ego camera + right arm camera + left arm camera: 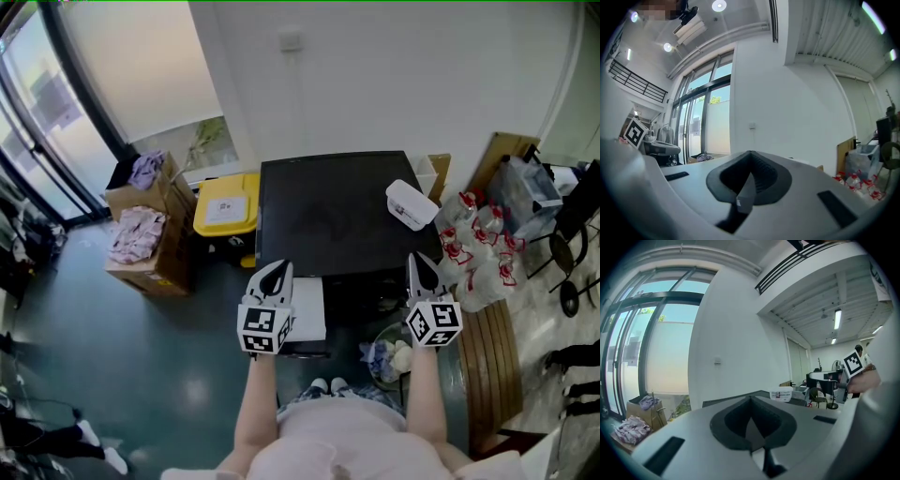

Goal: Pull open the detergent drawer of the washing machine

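Place: you stand in an open office-style work hall | Evidence: tall glazed wall (633, 348), mezzanine railing (635, 80), ceiling strip lights (837, 318), office chair (818, 397) | Staged corner: washing machine (333, 211), clothes-filled cardboard boxes (141, 246).

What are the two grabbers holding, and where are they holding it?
Nothing. The left hand-held gripper and the right hand-held gripper are both shut, with nothing between their jaws.

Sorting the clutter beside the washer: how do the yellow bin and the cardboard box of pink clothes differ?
The yellow bin is closed on top; the cardboard box is open and heaped with pink clothes. The yellow bin stands next to the washing machine; the cardboard box stands farther left. Both sit on the floor.
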### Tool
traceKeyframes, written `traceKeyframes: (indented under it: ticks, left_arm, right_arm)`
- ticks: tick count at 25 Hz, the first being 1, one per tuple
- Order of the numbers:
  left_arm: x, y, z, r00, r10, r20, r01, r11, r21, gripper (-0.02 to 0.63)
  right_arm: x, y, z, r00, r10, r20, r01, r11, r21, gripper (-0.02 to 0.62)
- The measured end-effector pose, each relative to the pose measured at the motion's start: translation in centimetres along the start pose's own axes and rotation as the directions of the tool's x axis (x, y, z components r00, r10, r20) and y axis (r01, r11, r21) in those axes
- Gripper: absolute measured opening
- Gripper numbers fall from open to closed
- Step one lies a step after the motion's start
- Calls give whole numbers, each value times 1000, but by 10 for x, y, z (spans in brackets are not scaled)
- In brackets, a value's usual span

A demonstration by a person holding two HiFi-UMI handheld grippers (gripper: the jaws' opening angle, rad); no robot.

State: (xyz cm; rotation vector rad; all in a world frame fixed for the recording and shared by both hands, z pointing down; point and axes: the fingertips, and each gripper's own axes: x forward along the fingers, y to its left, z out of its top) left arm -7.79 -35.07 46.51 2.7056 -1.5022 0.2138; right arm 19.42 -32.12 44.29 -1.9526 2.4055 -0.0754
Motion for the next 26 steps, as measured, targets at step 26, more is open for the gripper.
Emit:
traceKeyframes:
  ticks: [26]
  left_arm:
    - [15, -6, -11, 1000, -6, -26, 7, 1000, 7, 25]
  right_arm:
    - [11, 3, -16, 997, 63, -45, -65, 997, -34, 14]
